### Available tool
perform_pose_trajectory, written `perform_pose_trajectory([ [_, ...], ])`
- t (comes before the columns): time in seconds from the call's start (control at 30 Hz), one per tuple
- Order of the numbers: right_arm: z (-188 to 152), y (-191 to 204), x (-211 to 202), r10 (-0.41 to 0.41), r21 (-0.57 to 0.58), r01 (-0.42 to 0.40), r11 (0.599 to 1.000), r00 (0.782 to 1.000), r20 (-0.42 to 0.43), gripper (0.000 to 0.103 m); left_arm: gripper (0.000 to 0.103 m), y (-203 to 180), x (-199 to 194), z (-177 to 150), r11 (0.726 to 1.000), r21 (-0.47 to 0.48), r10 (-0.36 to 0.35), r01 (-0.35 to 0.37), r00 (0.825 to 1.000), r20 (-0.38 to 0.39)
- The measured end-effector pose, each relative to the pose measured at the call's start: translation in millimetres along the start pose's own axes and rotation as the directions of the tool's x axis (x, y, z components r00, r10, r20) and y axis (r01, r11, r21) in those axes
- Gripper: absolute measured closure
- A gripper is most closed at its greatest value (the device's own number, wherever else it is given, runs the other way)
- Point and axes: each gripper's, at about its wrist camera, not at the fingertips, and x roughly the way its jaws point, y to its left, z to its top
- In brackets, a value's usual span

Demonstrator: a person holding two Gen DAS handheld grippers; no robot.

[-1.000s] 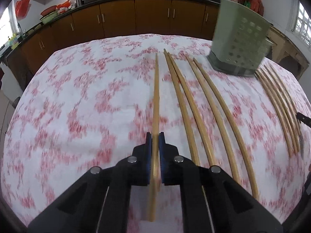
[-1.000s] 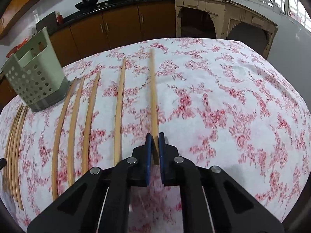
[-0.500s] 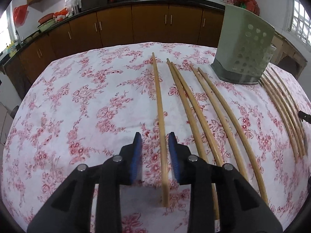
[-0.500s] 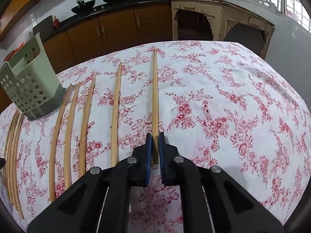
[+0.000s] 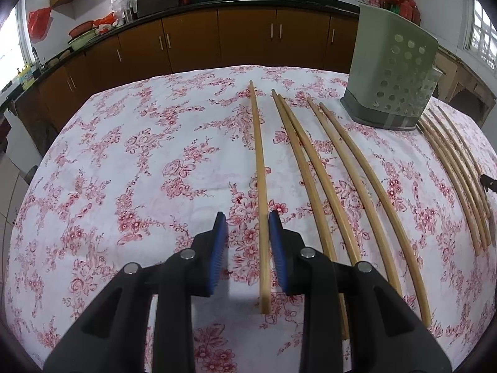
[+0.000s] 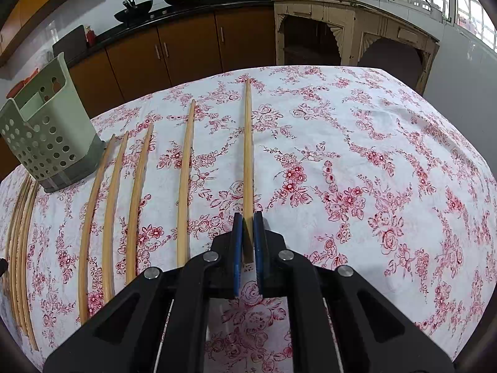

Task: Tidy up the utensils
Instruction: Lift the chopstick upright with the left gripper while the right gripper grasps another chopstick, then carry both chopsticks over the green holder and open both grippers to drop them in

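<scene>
Smooth wooden chopsticks [image 5: 260, 171], matt floral tablecloth [image 5: 139, 155]

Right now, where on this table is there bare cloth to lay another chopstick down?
Free: the cloth left of the chopstick between the left tongs, and the stretch right of the chopstick in the right tongs. Crowded: around the holder, chopstick rows both sides.

No readable text, label, brand or number on anything (counter items too small to tell).
</scene>
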Motion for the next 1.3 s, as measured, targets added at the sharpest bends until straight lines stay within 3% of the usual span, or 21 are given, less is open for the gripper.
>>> perform_pose_trajectory([
  [0.1, 0.5, -1.5, 0.1, 0.008, 0.006, -0.008, 1.000, 1.000, 0.000, 0.095, 0.095, -6.0, -1.1, -1.2, 1.000, 0.027, 0.002, -0.002, 1.000, 0.002],
  [0.23, -0.3, -3.0, -5.0, 0.026, 0.006, -0.026, 1.000, 1.000, 0.013, 0.095, 0.095, -7.2, -2.2, -1.2, 0.999, 0.045, 0.009, -0.009, 1.000, -0.008],
  [0.4, 2.0, -0.7, -46.3, 0.031, -0.048, -0.025, 0.999, 0.989, 0.148, 0.095, 0.096, -5.2, -18.0, -2.0, 0.998, 0.059, -0.007, 0.006, 1.000, 0.006],
  [0.6, 10.2, 1.5, -89.9, 0.052, -0.093, -0.027, 0.995, 0.958, 0.280, 0.095, 0.096, -1.3, -56.5, 4.2, 0.997, 0.077, -0.017, 0.009, 0.995, 0.100],
  [0.93, 33.5, -3.6, -135.8, 0.080, -0.072, -0.054, 0.996, 0.899, 0.430, 0.095, 0.096, 11.1, -129.3, 35.2, 0.998, 0.045, -0.054, 0.042, 0.945, 0.323],
  [1.3, 60.4, -3.6, -156.7, 0.118, -0.043, -0.111, 0.993, 0.863, 0.492, 0.095, 0.096, 21.7, -153.2, 62.4, 0.999, -0.019, -0.032, 0.042, 0.921, 0.388],
])
